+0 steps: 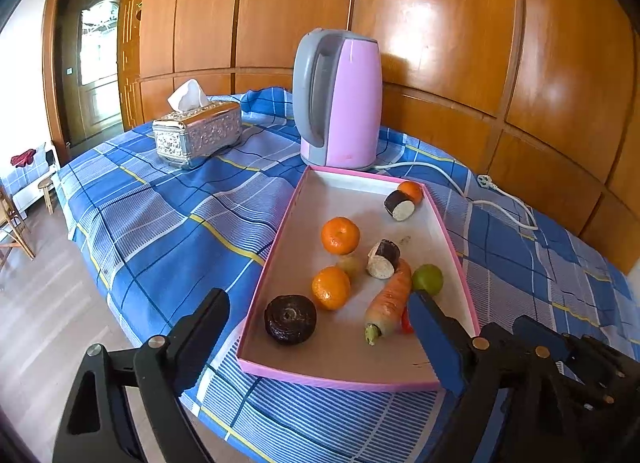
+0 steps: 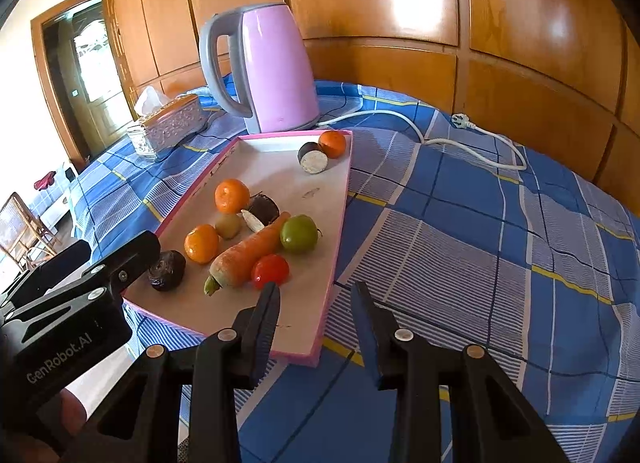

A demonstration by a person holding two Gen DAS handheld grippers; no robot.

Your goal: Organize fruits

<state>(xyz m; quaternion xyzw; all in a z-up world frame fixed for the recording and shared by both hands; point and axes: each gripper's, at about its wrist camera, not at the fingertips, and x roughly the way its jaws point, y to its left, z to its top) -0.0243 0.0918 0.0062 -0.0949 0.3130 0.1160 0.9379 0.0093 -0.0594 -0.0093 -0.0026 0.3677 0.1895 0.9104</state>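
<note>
A pink-rimmed shallow tray (image 1: 276, 235) (image 2: 340, 219) lies on the blue checked cloth. In it are three oranges (image 1: 340, 235) (image 2: 231, 195), a carrot (image 1: 390, 301) (image 2: 250, 251), a green fruit (image 1: 428, 279) (image 2: 299, 233), a red tomato (image 2: 271, 269), a dark round fruit (image 1: 291, 318) (image 2: 167, 270), a small kiwi-like fruit (image 2: 228, 225) and two dark-skinned cut pieces (image 1: 400, 205) (image 2: 313, 158). My left gripper (image 1: 316, 309) is open over the tray's near end, empty. My right gripper (image 2: 316, 299) is open over the tray's near right corner, empty, its left finger just before the tomato.
A pink electric kettle (image 1: 338, 99) (image 2: 266, 71) stands behind the tray, its white cord and plug (image 2: 460, 119) trailing right. A silver tissue box (image 1: 196, 133) (image 2: 168, 129) sits at the back left. A wooden panelled wall is behind; the table edge drops off at left.
</note>
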